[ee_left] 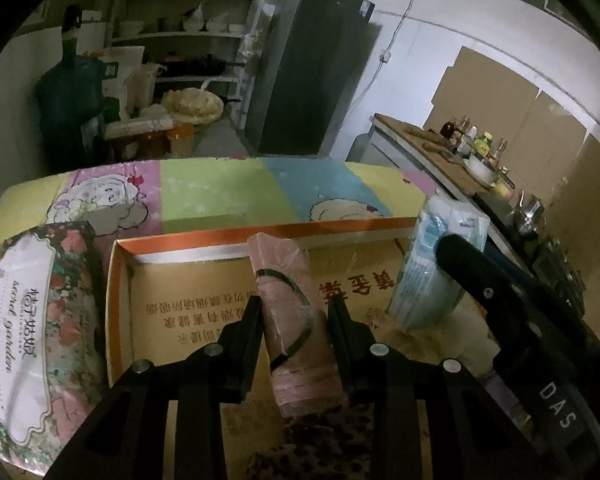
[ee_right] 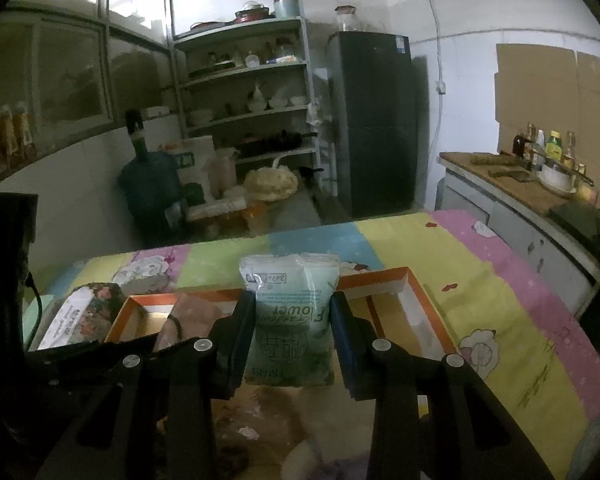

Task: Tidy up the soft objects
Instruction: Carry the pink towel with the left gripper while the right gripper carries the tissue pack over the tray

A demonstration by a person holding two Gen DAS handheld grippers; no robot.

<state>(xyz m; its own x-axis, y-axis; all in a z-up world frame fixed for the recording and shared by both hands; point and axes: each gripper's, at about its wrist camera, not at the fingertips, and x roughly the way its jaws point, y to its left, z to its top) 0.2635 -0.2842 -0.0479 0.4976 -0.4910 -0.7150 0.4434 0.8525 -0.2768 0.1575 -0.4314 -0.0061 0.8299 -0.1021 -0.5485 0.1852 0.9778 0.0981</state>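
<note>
Pink roll clamped by left gripper, green pack clamped by right gripper, both held above box. Floral pack left of box. Risk judged: slick wrap slipped from grip, pack dropped outside box.

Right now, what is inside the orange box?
The orange box shows its printed cardboard floor. The left tongs hold a pink pack over it, the right tongs a green pack. The floor beneath them is hidden.
</note>
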